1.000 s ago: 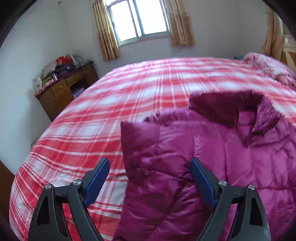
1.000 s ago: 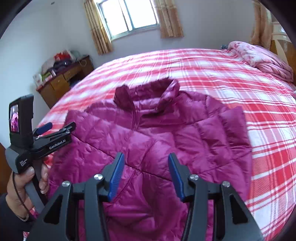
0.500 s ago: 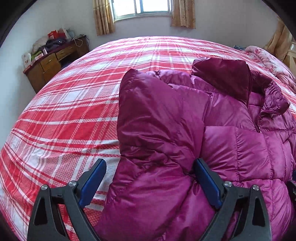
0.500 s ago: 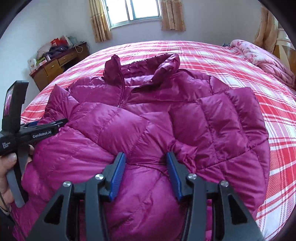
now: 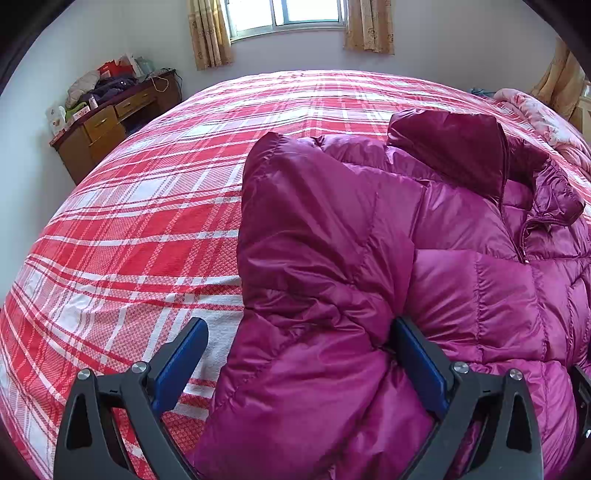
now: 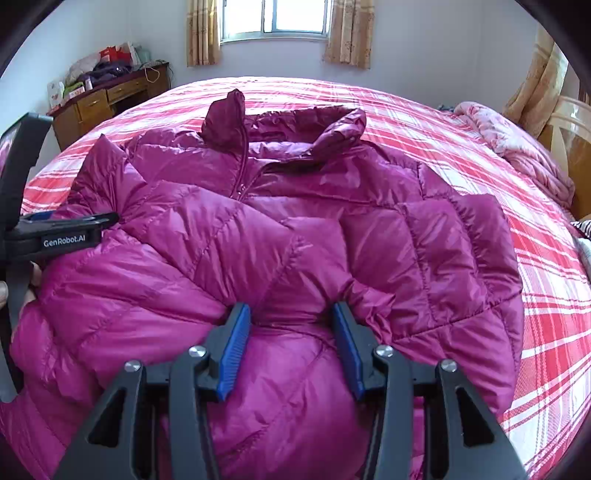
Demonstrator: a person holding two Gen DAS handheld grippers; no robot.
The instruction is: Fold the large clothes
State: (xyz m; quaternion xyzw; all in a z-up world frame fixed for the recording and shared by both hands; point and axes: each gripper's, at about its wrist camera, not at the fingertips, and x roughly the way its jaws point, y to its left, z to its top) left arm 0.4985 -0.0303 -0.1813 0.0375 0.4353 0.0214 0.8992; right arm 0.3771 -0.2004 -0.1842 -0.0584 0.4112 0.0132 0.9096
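A magenta quilted down jacket [image 6: 295, 229] lies face up on the red plaid bed, collar toward the window, both sleeves folded in over the front. My left gripper [image 5: 299, 354] is open wide, low over the jacket's left edge [image 5: 325, 258]; its right finger presses into the fabric, its left finger is over the sheet. It also shows in the right wrist view [image 6: 62, 236] at the far left. My right gripper [image 6: 290, 339] is open, its fingers pushed down into the jacket's lower middle with puffy fabric bulging between them.
The red and white plaid bed sheet [image 5: 147, 229] runs left and beyond the jacket. A wooden desk [image 5: 110, 125] with clutter stands by the far left wall. A pink quilt [image 6: 517, 147] lies at the bed's far right. A window [image 6: 277, 18] is behind.
Both grippers have come down and forward onto the jacket. The right gripper's fingers now sink into the fabric, and its jaws have opened a little wider.
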